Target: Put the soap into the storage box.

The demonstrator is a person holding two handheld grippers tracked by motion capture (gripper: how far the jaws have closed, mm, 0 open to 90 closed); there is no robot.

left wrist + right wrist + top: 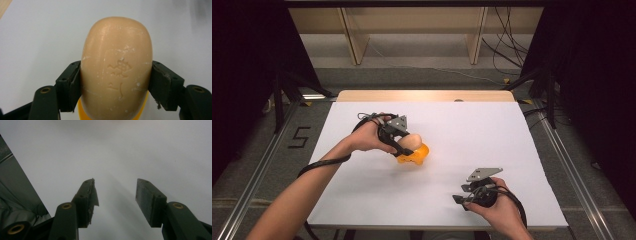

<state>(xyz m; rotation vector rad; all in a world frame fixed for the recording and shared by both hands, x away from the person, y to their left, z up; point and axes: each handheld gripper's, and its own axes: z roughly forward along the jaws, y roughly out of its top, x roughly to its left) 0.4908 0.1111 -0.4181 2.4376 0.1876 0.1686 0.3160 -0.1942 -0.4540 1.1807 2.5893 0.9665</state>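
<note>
— Where do your left tongs (408,145) stand right now?

— You hold them over the middle of the white bench (462,130), a little left of centre in the high view, your left hand (369,136) wrapped around the handle. Their jaws are pinching a bar of soap (116,67), peach-coloured and rounded, one pad pressed on each long side. In the left gripper view you can see a stamped mark on the soap's upper face and small white flecks across it.

— And what is that orange thing?

— An orange soap dish (416,155), as far as you can make it out. It sits on the bench directly beneath the soap; in the left gripper view a strip of it peeks out under the soap's near end. Whether the soap touches the dish or hangs just above it, you cannot tell from these views.

— What about your right tongs (460,199)?

— You hold them near the front right of the bench, well apart from the soap and dish, your right hand (497,205) at the bench's near edge. Their jaws are spread with nothing between them; in the right gripper view they point across bare white surface, and the pad on the left jaw looks frayed at its edge. The grey floor shows past the bench edge at the left of that view.
</note>
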